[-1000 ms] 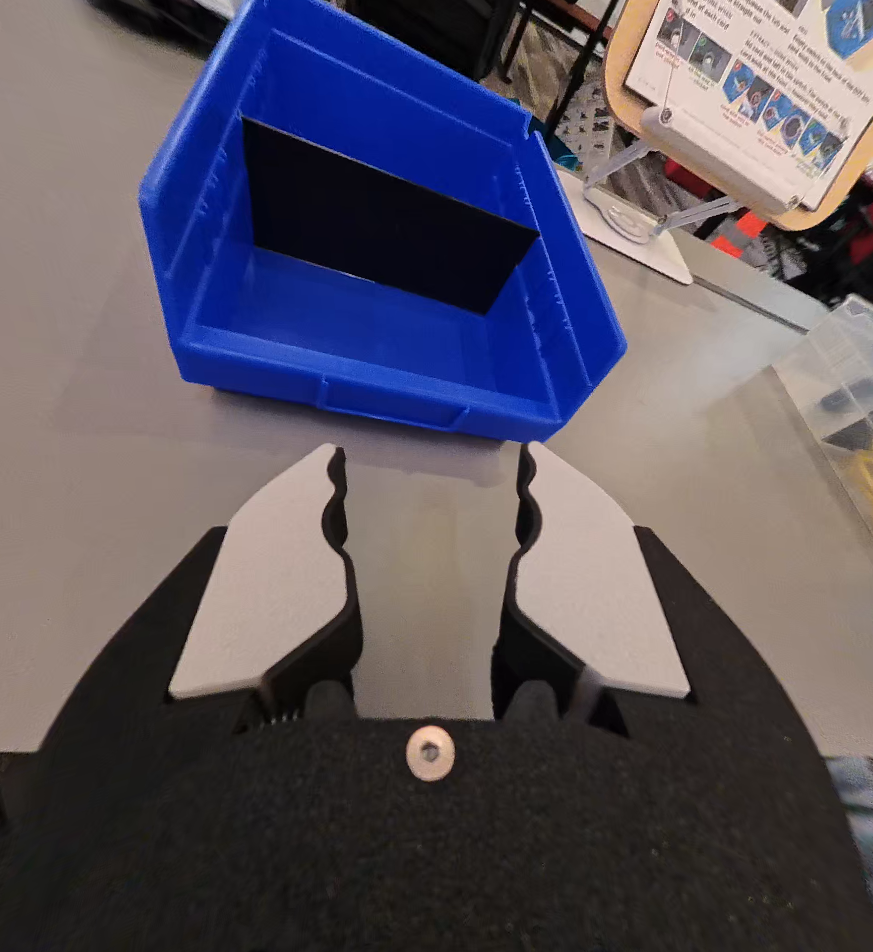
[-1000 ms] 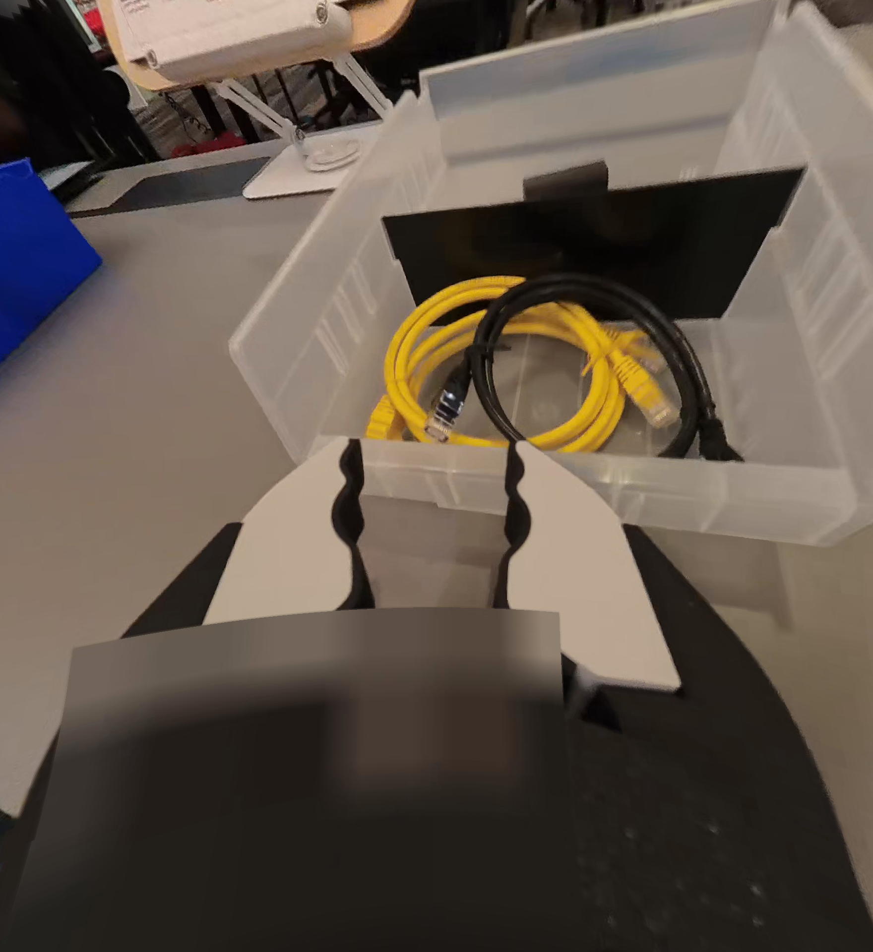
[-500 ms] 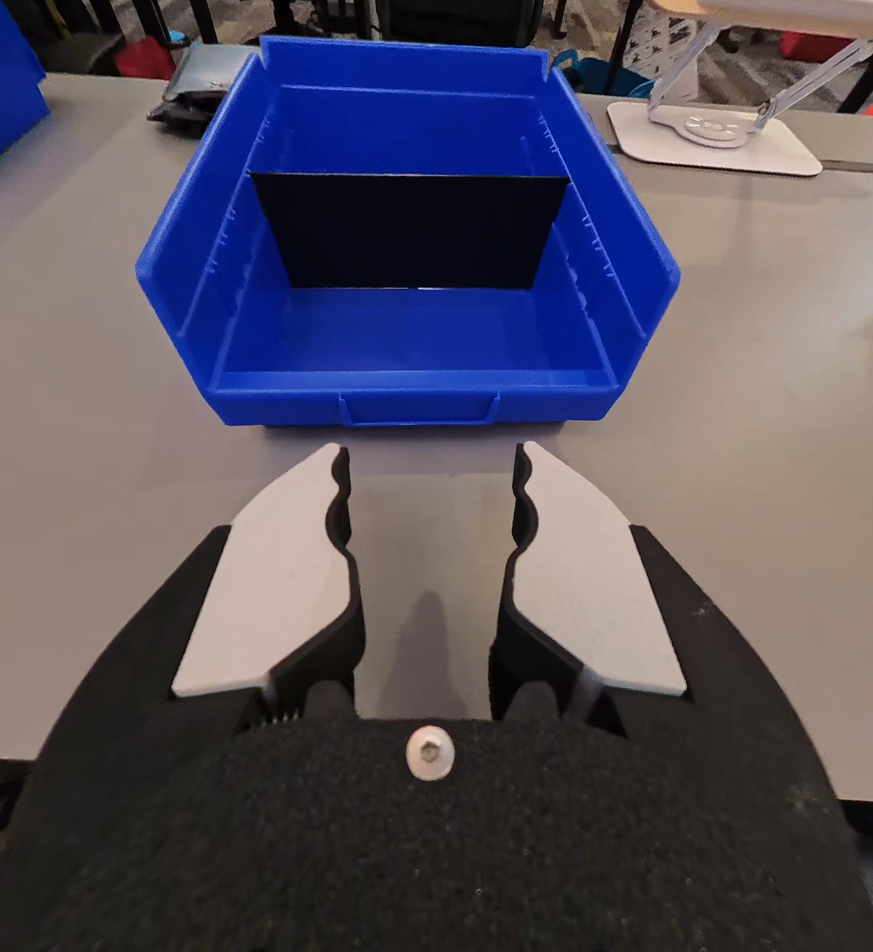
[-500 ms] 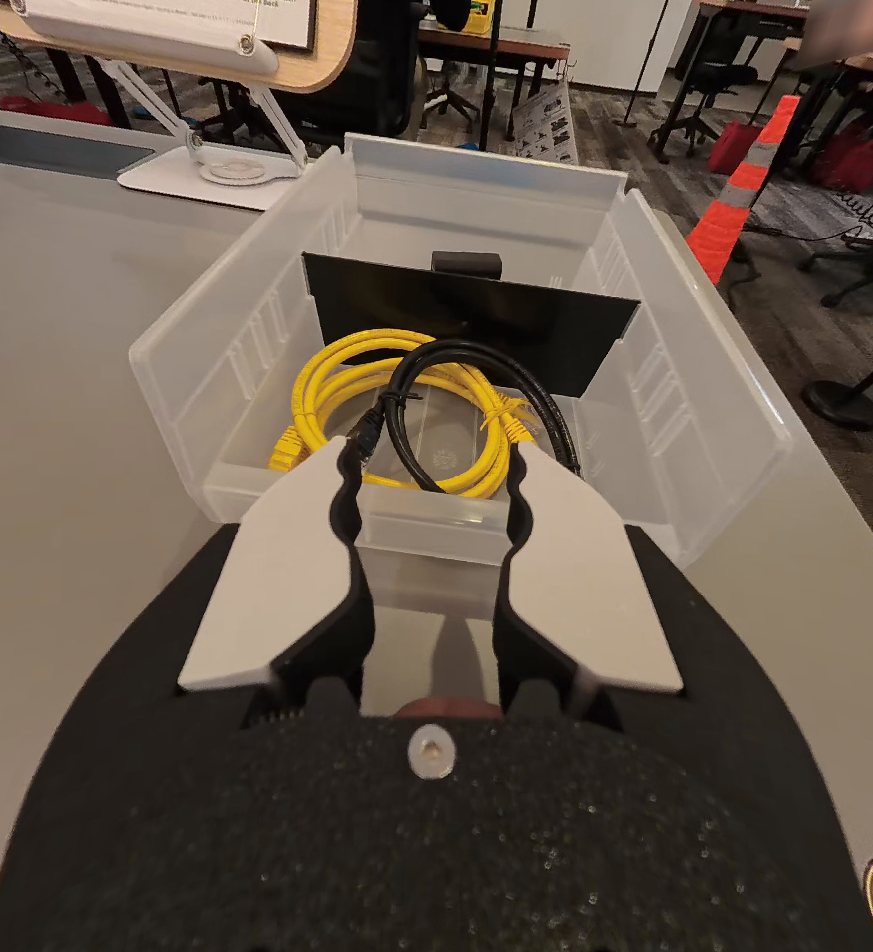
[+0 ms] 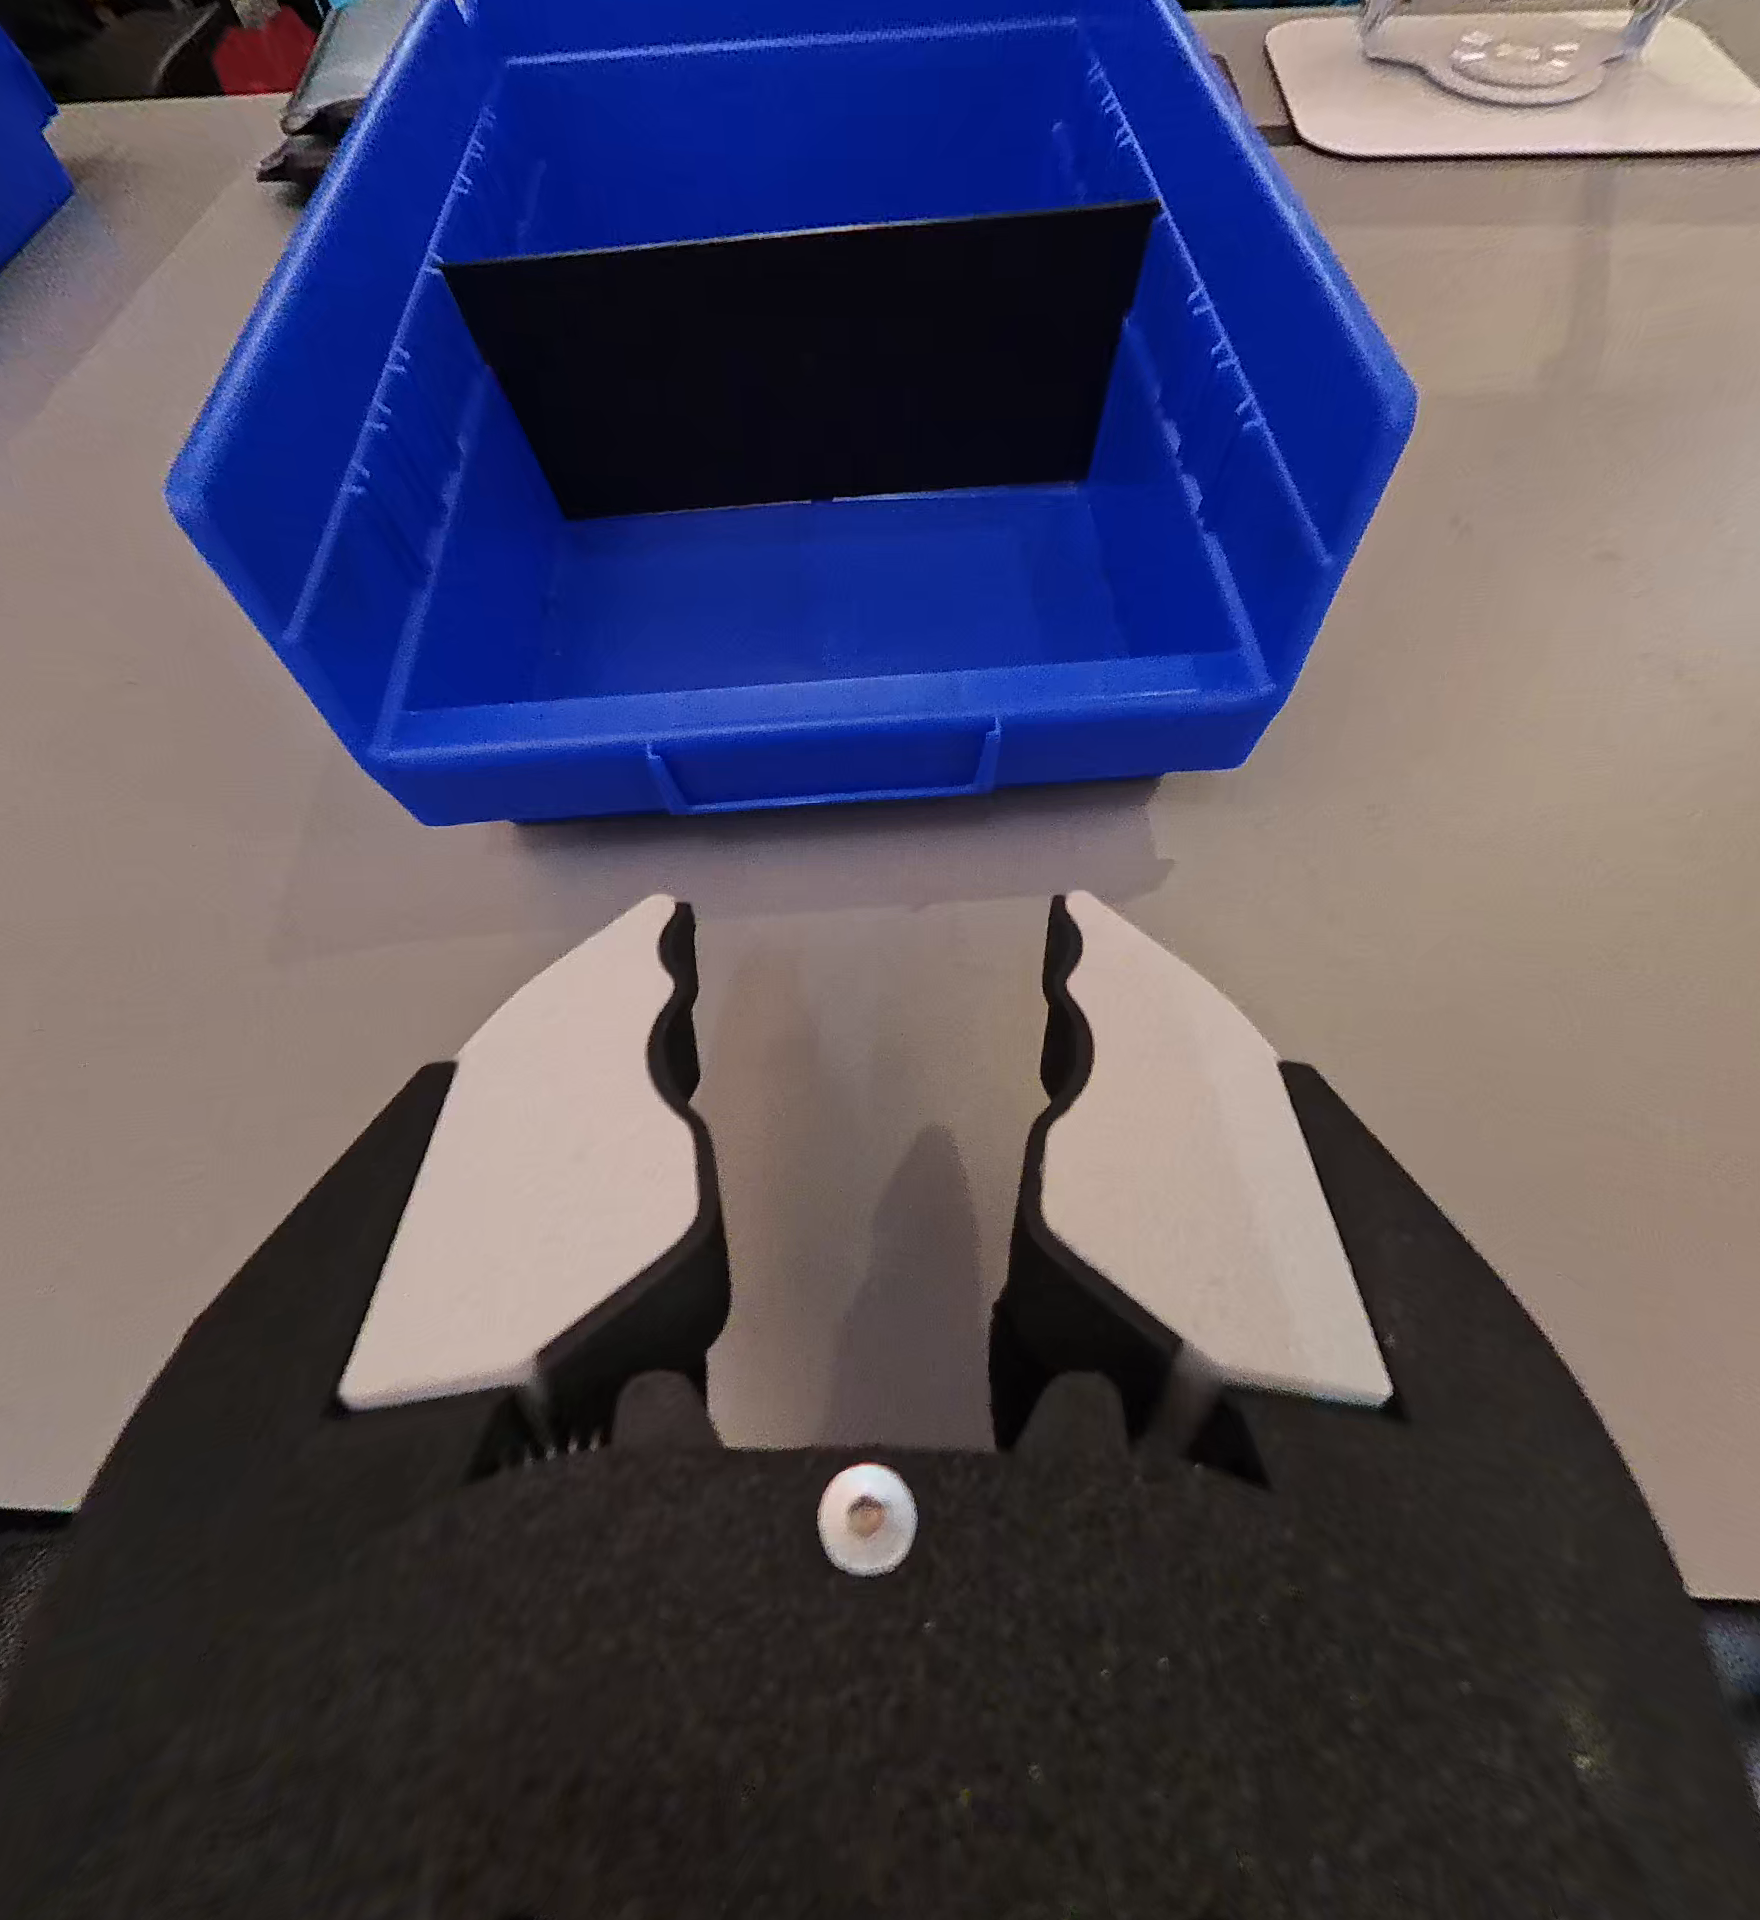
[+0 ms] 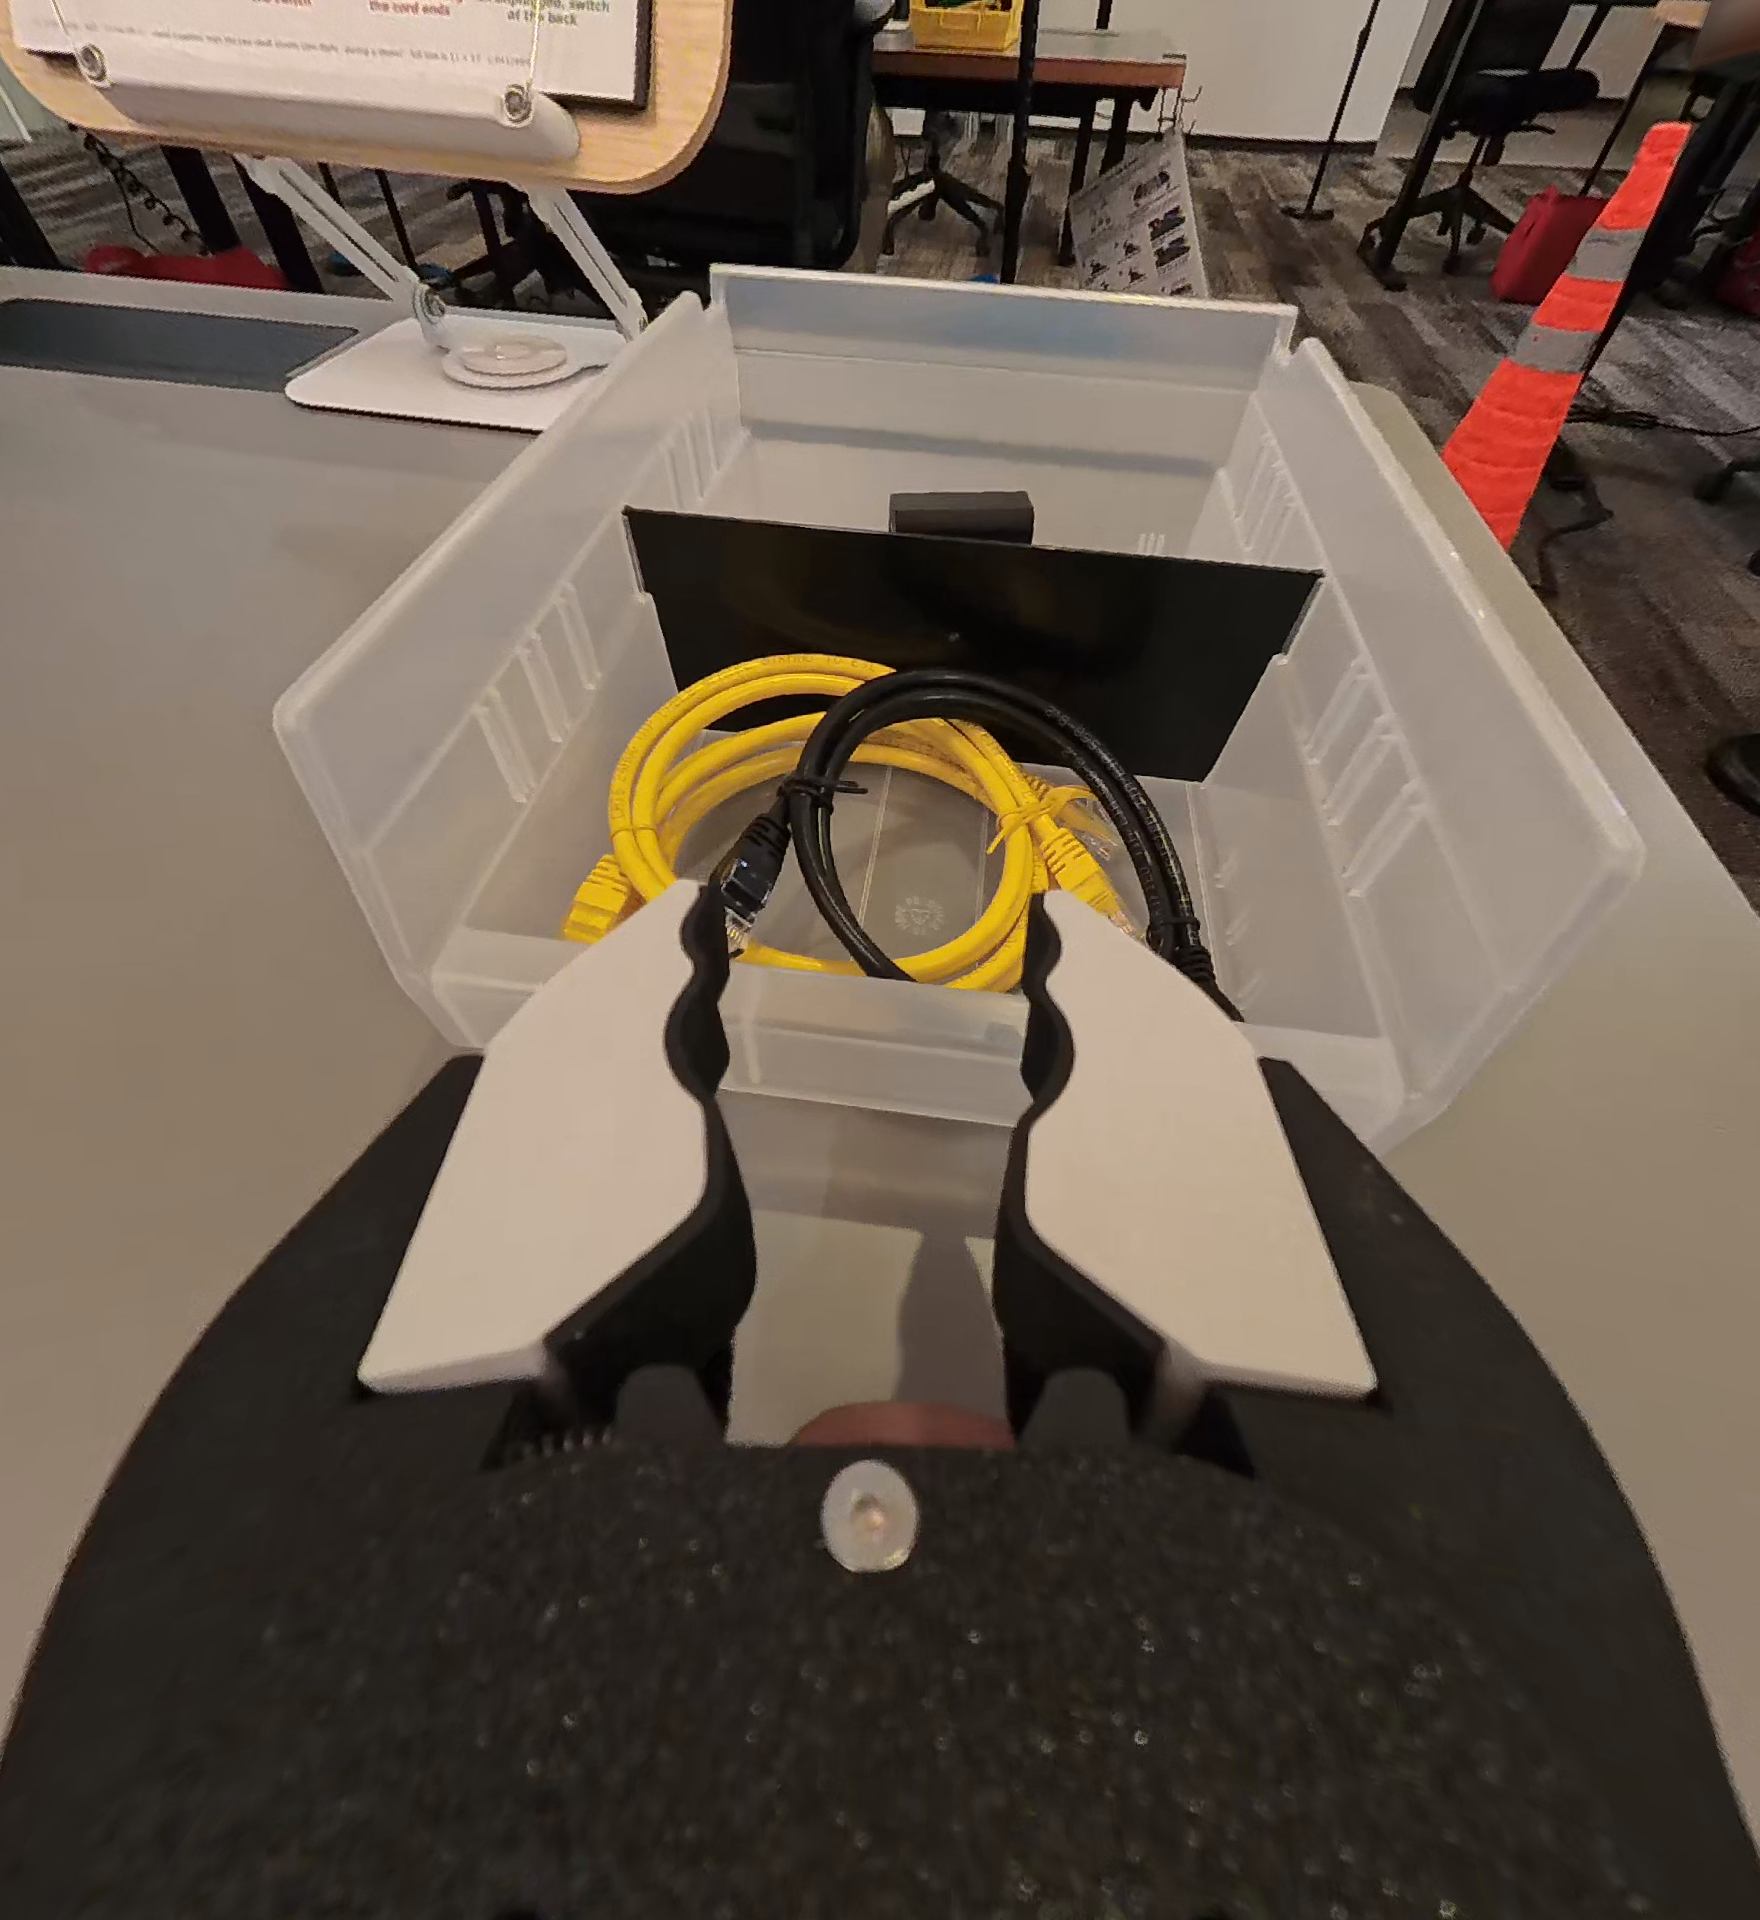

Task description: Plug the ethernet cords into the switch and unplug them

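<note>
glossy blue plastic bin (image 5: 263, 499), translucent plastic bin (image 6: 1478, 831)

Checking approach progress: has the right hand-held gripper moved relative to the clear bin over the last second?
Yes. The right hand-held gripper moved forward; its fingertips now overlap the clear bin's front wall.

Blue bin (image 5: 502, 436) front compartment open; clear bin (image 6: 502, 686) front lip, divider (image 6: 969, 623) (black) hem cords (image 6: 647, 790).

A yellow cord (image 6: 814, 821) lies coiled flat in the front compartment of the clear bin (image 6: 1458, 831), cinched with a yellow tie, its plugs poking out at the left and right of the loop. A black cord (image 6: 1011, 717) is looped across the top of it, also tied, one plug angled down toward the bin's front wall. Behind the black divider (image 6: 959, 613), only the top of a small black box (image 6: 959, 512) shows.
</note>
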Available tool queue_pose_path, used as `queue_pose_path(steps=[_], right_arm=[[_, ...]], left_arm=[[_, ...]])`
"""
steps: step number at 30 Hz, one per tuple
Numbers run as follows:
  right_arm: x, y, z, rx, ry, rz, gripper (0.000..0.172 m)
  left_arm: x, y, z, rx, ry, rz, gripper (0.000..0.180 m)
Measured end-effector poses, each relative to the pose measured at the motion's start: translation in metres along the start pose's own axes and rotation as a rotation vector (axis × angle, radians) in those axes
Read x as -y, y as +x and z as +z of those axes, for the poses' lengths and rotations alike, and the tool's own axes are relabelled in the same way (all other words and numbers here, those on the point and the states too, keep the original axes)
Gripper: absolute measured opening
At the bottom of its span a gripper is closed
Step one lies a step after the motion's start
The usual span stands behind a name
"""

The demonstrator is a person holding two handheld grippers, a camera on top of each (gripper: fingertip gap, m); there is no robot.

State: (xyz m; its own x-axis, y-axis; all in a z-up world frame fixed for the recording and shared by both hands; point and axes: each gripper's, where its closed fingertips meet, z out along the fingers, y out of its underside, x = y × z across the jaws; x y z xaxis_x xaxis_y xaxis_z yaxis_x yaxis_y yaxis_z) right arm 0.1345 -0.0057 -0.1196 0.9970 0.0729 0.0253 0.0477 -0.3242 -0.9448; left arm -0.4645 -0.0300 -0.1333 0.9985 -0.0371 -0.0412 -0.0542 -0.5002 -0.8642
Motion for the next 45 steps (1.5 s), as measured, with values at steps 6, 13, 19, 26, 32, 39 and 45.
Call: queue_pose_path(steps=[6, 13, 19, 26, 32, 39, 45], right_arm=[[0.0, -0.002, 0.0, -0.001, 0.001, -0.023, 0.054], [0.012, 0.012, -0.007, -0.056, 0.07, -0.031, 0.058], [0.018, 0.04, -0.017, -0.093, 0.123, 0.017, 0.059], [0.001, 0.056, -0.03, -0.117, 0.078, 0.027, 0.058], [-0.02, 0.075, -0.043, -0.166, 0.001, 0.094, 0.063], [-0.021, 0.068, -0.032, -0.184, 0.004, 0.203, 0.067], [-0.014, 0.027, -0.02, -0.212, -0.074, 0.08, 0.004]], left_arm=[[0.0, 0.002, 0.001, 0.008, 0.0, 0.02, 0.064], [0.037, 0.105, -0.02, -0.238, 0.156, 0.12, 0.067], [0.045, 0.347, -0.022, -0.63, 0.032, 0.145, 0.077], [0.048, 0.518, 0.031, -0.658, -0.007, 0.29, 0.077], [0.064, 0.516, 0.072, -0.475, -0.039, 0.228, 0.018], [0.066, 0.472, 0.078, -0.443, -0.041, 0.151, 0.004], [0.057, 0.44, 0.058, -0.422, -0.021, 0.141, 0.004]])
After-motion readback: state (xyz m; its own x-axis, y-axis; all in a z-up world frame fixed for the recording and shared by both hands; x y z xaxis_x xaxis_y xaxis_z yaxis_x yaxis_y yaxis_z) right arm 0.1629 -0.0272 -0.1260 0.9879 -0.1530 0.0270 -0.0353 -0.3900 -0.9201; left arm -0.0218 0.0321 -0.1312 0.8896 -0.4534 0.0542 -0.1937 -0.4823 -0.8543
